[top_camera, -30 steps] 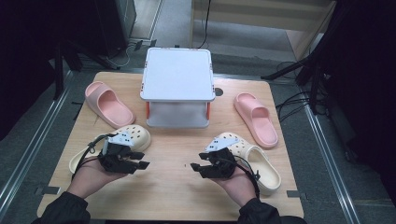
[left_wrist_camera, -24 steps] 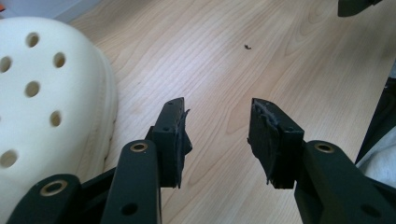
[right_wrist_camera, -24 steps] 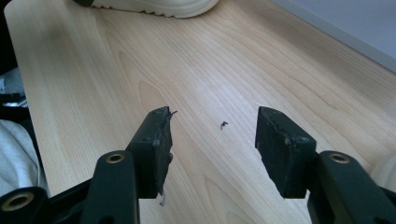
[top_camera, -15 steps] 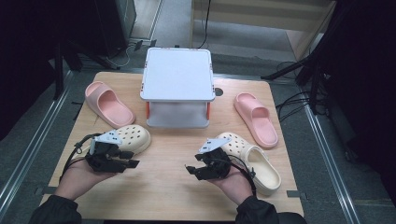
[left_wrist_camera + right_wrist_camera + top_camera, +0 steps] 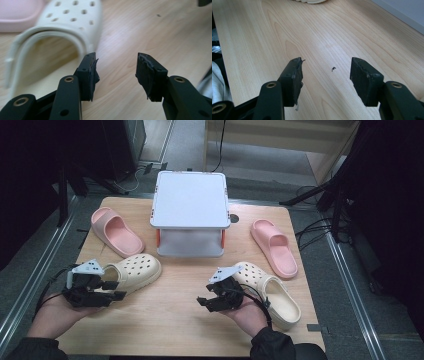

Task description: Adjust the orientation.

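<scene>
Two cream clogs lie on the wooden table [image 5: 165,320]. The left clog [image 5: 134,270] has its toe toward the middle, and my left gripper [image 5: 116,290] is at its heel end, jaws open with nothing between them. They have just been opening. In the left gripper view the clog [image 5: 62,27] lies up and left of the left gripper [image 5: 116,61], apart from its pads. The right clog [image 5: 272,292] lies beside my right gripper [image 5: 205,299], which points left over bare wood. The right gripper [image 5: 325,65] is open and holds nothing; its jaws widened a little in the last second.
A white two-tier stand [image 5: 190,200] sits at the back middle of the table. One pink slipper [image 5: 114,231] lies left of it and another pink slipper [image 5: 274,246] lies right of it. Dark stands and cables surround the table.
My left hand has drawn back to the left, off the left clog's heel, and its jaws stand wider. The clog stays in place. The right hand has barely moved.
</scene>
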{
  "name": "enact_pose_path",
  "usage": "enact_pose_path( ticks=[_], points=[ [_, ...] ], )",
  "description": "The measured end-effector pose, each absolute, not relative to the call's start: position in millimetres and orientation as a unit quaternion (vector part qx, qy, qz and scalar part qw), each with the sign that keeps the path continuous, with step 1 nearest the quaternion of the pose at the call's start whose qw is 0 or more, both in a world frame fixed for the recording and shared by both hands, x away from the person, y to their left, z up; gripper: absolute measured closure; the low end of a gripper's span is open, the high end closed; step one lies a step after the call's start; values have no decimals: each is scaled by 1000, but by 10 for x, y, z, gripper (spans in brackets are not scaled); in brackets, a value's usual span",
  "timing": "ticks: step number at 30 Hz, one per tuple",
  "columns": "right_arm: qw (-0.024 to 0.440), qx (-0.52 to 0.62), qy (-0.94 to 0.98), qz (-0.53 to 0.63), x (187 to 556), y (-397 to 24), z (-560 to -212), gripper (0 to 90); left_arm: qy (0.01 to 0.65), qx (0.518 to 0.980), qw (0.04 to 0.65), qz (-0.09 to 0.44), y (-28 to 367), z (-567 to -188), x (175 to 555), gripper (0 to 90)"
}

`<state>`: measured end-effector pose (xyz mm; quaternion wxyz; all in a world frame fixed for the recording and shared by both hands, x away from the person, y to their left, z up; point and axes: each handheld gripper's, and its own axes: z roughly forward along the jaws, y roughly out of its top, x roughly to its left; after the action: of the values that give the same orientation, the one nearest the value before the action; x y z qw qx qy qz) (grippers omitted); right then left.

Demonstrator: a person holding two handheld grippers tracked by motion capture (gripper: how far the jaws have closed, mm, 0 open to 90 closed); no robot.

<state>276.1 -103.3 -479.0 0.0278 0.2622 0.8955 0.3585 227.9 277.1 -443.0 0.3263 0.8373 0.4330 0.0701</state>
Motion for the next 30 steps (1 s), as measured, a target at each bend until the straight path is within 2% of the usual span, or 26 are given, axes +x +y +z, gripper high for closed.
enact_pose_path(
  ticks=[4,11,15,19,25,30],
  points=[
    [28,259,897,358,2766,-1019,-4798,438,464,828,305,81,2898,-4492,2319,496],
    [29,257,899,353,2764,-1007,-4808,436,473,833,276,76,2858,-4697,2462,501],
    [30,257,900,350,2761,-999,-4814,435,471,838,266,70,2815,-4787,2573,569],
    [31,256,902,348,2758,-987,-4822,436,461,843,268,73,2789,-4820,2611,694],
    [30,253,903,345,2754,-970,-4833,436,449,849,271,74,2780,-4815,2623,740],
    [35,248,902,351,2739,-960,-4821,439,450,835,294,119,2750,-4602,2587,771]
  ],
)
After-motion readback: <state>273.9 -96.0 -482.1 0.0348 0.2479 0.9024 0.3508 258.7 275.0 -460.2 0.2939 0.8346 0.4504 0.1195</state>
